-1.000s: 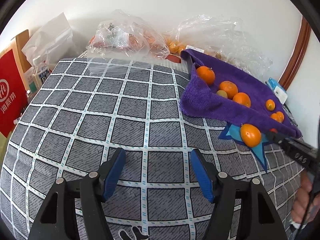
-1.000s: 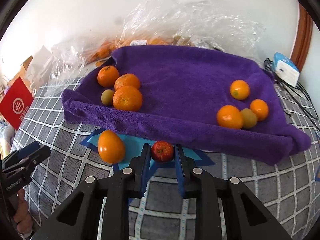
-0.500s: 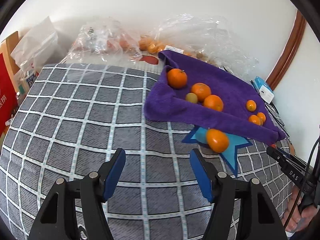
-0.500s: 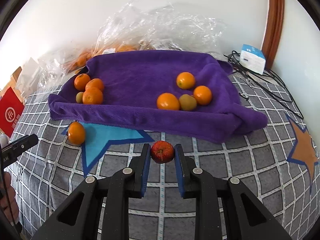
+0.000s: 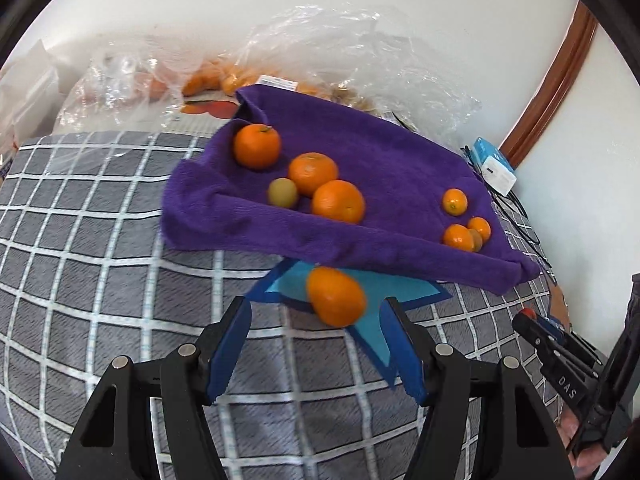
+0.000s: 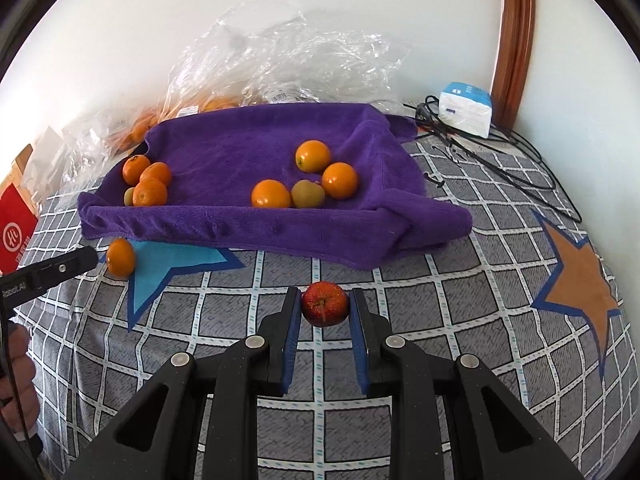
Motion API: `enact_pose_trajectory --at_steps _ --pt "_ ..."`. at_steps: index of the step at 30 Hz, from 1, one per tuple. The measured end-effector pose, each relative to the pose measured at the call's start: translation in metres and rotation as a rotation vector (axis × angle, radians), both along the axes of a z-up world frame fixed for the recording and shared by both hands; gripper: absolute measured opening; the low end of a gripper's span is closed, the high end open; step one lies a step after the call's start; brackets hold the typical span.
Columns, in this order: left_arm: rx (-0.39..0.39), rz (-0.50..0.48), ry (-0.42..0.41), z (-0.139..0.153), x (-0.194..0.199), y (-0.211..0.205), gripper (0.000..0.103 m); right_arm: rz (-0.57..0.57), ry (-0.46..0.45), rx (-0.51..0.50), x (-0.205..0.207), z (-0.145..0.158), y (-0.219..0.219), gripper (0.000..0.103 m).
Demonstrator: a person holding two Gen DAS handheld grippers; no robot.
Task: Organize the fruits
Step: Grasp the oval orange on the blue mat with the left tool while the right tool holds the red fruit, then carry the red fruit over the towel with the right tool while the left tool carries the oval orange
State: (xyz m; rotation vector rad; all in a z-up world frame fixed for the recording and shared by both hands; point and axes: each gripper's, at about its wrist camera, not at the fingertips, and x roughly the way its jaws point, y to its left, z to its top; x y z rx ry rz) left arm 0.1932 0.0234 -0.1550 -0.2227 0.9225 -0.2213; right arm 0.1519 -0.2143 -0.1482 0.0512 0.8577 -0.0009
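The purple towel point(image 6: 256, 156) lies rumpled on the grey checked bedcover point(image 6: 460, 312), and everything sits in relation to it. At the towel's left end a cluster of three oranges point(image 6: 150, 193) and one small greenish fruit point(image 6: 129, 196) rests in a fold. Just off the towel's near left edge, a loose orange point(image 5: 335, 297) lies on a blue star patch point(image 6: 168, 264) of the cover. The left gripper point(image 5: 316, 332) hangs close in front of that orange with its blue pads spread wide and nothing between them, not touching the fruit. Toward the towel's right half sit three more oranges point(image 6: 271, 194) around another greenish fruit point(image 6: 307, 194). In front of the towel's near edge, over the bare cover, the right gripper point(image 6: 324, 312) pinches a small red fruit point(image 6: 324, 303) between its pads, clear of the cloth. Behind the towel, against the wall, crumpled clear plastic bags point(image 6: 280, 56) hold more orange fruit. Past its far right corner lie a white-and-blue box point(image 6: 466, 109) and black cables point(image 6: 500, 156).
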Motion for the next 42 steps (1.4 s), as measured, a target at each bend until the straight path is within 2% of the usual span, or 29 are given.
enact_pose_trajectory --at_steps 7,10,12,14,17,21,32,42 --pt "0.067 0.007 0.035 -0.012 0.011 -0.026 0.063 0.002 0.0 -0.008 -0.003 -0.004 -0.006 0.024" --pt "0.077 0.024 0.045 -0.014 0.014 -0.03 0.054 0.002 -0.001 0.001 -0.003 -0.004 -0.007 0.024" --pt "0.085 0.035 0.062 -0.017 0.017 -0.033 0.04 0.001 0.002 0.012 -0.003 -0.006 -0.009 0.024" --pt "0.114 0.039 0.064 -0.018 0.019 -0.035 0.034 -0.001 0.001 0.025 -0.004 -0.006 -0.01 0.024" --pt "0.123 0.03 0.067 -0.017 0.019 -0.035 0.034 -0.003 0.003 0.03 -0.004 -0.007 -0.01 0.024" --pt "0.09 0.044 0.071 -0.012 0.011 -0.024 0.034 -0.001 0.006 0.034 -0.006 -0.005 -0.009 0.024" --pt "0.065 0.096 0.036 0.009 -0.013 0.014 0.034 -0.015 -0.026 0.057 -0.004 0.015 -0.005 0.024" --pt "0.029 0.137 0.014 0.028 -0.01 0.032 0.034 -0.005 -0.052 0.059 0.001 0.036 0.003 0.024"
